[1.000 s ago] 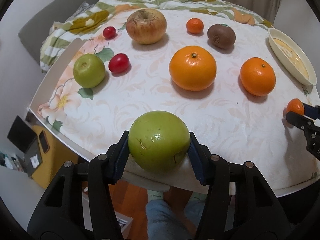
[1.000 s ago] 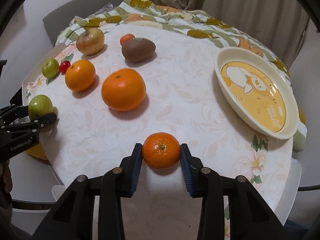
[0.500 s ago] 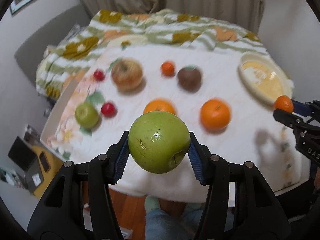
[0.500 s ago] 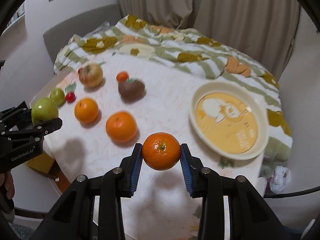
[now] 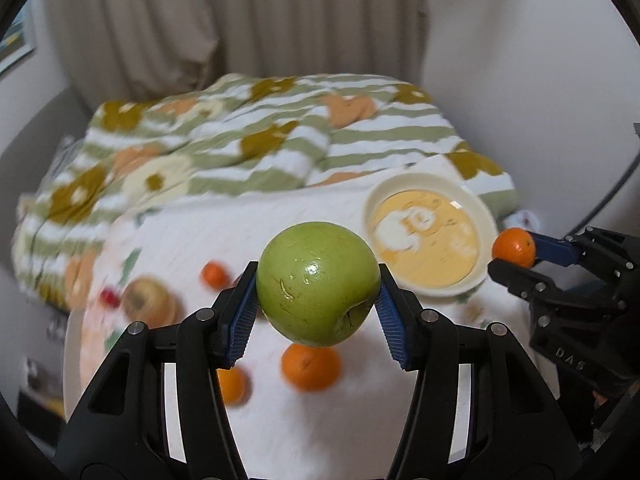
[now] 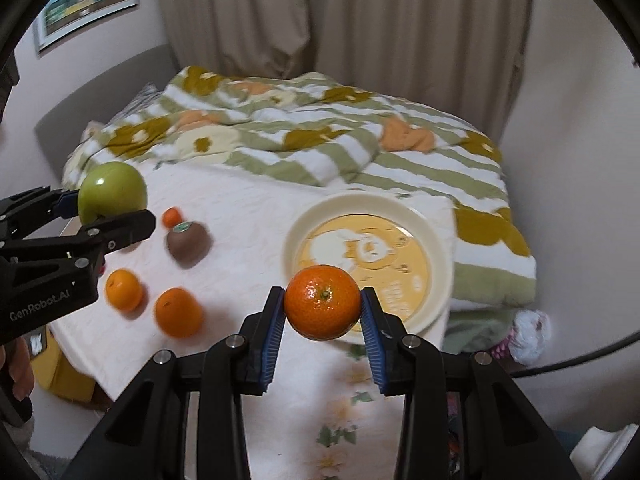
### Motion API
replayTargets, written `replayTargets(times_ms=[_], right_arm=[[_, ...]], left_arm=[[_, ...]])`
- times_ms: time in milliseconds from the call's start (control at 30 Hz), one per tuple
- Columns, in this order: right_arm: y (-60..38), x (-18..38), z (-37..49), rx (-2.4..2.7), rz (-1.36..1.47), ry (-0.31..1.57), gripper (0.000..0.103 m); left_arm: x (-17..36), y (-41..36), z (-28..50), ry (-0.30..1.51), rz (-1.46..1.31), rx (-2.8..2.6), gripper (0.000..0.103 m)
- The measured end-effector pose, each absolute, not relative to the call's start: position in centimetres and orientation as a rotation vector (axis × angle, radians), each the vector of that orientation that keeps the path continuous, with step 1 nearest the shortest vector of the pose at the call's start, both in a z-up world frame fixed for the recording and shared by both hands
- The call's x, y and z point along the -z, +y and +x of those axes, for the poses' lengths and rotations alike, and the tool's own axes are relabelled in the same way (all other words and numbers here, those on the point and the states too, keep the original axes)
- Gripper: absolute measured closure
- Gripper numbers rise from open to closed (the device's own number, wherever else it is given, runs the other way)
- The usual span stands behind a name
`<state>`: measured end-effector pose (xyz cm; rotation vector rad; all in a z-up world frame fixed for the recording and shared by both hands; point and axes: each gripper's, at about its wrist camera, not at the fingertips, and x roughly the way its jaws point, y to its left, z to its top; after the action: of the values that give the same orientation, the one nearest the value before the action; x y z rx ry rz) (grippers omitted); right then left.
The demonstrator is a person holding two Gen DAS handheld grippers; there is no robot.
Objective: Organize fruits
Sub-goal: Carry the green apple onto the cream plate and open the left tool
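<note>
Left claw (image 5: 318,308) clamped on green apple (image 5: 317,283), right claw (image 6: 322,318) on mandarin (image 6: 322,302), both held above bench; plate (image 6: 439,248) just ahead of right claw, nearer it

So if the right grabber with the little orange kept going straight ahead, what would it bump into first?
Probably the round cream plate with the yellow cartoon picture. The right gripper, shut on the small orange mandarin, points straight at it, though it seems to hover above, so depth is uncertain.
</note>
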<state>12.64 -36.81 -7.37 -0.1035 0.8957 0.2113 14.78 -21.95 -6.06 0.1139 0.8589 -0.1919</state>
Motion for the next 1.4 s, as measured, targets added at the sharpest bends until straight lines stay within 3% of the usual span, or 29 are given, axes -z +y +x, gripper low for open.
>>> replayTargets(times_ms=[300, 600, 1167, 1200, 1267, 1300, 1400], right_arm=[[-40.9, 8.4, 16.3, -0.01, 0.005, 0.951, 0.069], [-43.6, 11.4, 18.7, 0.136, 0.122, 1.016, 0.068], [-45.1, 13.2, 18.0, 0.27, 0.235, 1.042, 0.068], [-45.3, 13.0, 17.8, 0.271, 0.236, 1.04, 0.068], [-45.5, 12.7, 17.4, 0.274, 0.236, 1.033, 0.068], [-45.6, 12.5, 17.2, 0.274, 0.235, 1.027, 0.068], [-45.8, 11.9, 16.8, 0.273, 0.228, 1.018, 0.068]], left_arm=[[7.9, -27.4, 22.4, 0.896, 0.204, 0.428, 0.041], [13.0, -32.9, 29.0, 0.952, 0.333, 0.615, 0.041], [18.2, -37.3, 31.8, 0.992, 0.447, 0.761, 0.039], [18.0, -37.3, 31.7, 0.983, 0.451, 0.754, 0.033], [17.2, -37.2, 31.5, 0.954, 0.443, 0.74, 0.005], [16.6, -36.9, 31.4, 0.932, 0.433, 0.73, 0.0], [15.3, -36.3, 31.2, 0.915, 0.41, 0.719, 0.0]])
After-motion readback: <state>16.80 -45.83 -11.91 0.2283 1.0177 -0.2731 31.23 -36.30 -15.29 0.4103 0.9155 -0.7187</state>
